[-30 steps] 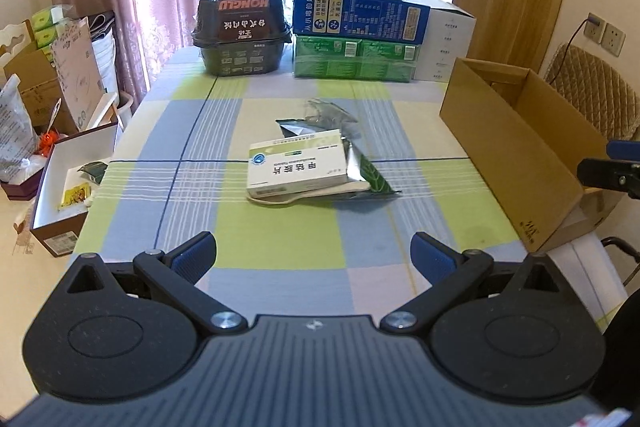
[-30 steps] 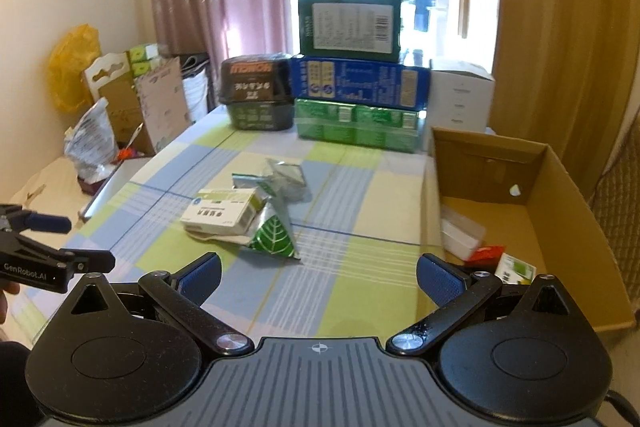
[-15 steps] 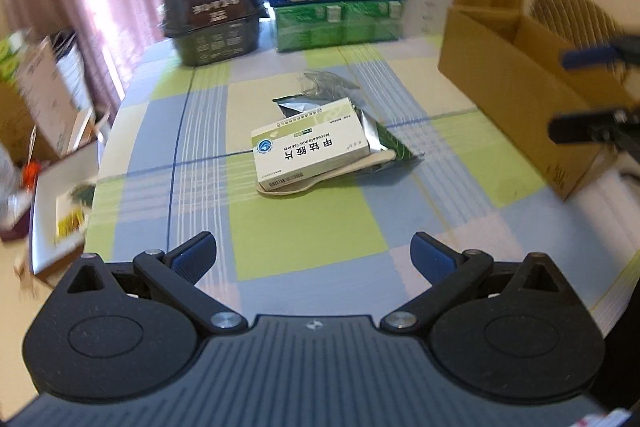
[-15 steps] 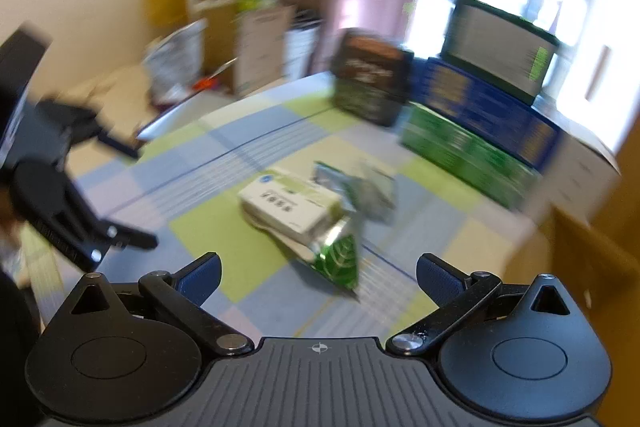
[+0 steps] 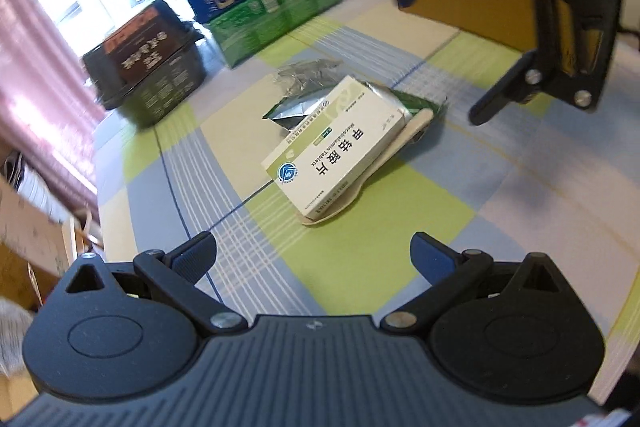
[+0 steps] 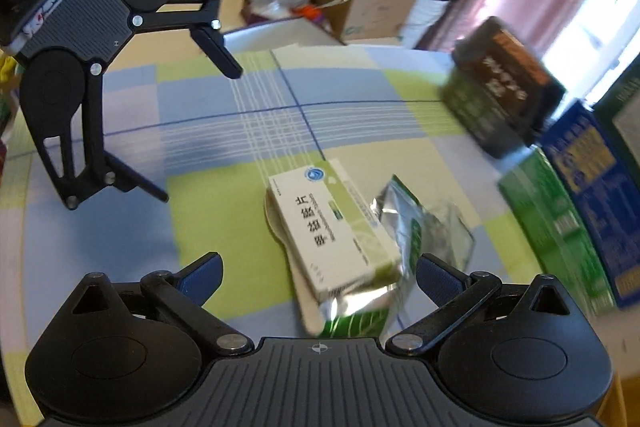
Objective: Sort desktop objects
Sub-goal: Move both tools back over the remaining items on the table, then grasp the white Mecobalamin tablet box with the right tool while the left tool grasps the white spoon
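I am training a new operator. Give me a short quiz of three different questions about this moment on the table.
1. True or false: the white medicine box lies on top of a pale spoon.
2. Which describes both grippers? A: both open, holding nothing. B: both shut on the box. C: one holds a foil packet.
3. Fill in: the silver and green foil packets lie on a ____ tablecloth.

Key
1. True.
2. A: the left gripper and the right gripper are open and empty.
3. Checked.
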Demonstrator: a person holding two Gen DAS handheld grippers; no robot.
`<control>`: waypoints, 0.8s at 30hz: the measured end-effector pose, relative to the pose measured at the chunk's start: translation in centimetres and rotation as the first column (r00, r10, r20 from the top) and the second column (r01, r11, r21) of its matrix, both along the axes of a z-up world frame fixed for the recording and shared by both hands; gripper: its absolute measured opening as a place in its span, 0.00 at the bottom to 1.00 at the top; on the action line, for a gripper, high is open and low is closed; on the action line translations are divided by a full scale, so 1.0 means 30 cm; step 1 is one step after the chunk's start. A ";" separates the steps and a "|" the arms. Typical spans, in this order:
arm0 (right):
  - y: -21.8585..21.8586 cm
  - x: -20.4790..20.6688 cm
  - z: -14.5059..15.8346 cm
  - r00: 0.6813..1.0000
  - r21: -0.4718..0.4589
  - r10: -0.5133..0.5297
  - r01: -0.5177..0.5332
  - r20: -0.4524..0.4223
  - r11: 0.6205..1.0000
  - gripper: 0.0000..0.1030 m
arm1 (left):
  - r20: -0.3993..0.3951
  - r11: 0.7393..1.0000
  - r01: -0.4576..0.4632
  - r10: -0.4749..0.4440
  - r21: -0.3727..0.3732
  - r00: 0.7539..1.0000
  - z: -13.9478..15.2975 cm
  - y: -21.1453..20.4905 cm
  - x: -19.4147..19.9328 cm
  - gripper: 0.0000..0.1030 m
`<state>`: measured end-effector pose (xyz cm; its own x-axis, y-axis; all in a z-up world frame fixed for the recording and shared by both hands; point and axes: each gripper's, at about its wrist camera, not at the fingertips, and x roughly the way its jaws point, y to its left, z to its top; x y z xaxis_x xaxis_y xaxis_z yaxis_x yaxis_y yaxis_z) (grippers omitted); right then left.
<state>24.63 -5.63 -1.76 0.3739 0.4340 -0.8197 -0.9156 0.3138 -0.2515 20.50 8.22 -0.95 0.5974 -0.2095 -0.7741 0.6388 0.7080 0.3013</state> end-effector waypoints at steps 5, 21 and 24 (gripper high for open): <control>0.073 0.084 -0.051 0.998 -0.038 0.064 -0.064 0.010 0.997 0.96 | -0.042 0.994 0.104 -0.102 0.044 0.994 -0.056 -0.003 0.059 0.98; 0.222 0.215 -0.213 0.983 -0.205 0.169 -0.180 -0.067 0.962 0.69 | -0.045 0.974 0.209 -0.206 0.088 0.978 -0.197 -0.001 0.129 0.98; 0.214 0.207 -0.210 0.985 -0.201 0.156 -0.167 -0.071 0.965 0.68 | -0.045 0.976 0.202 -0.199 0.082 0.979 -0.195 -0.001 0.140 0.98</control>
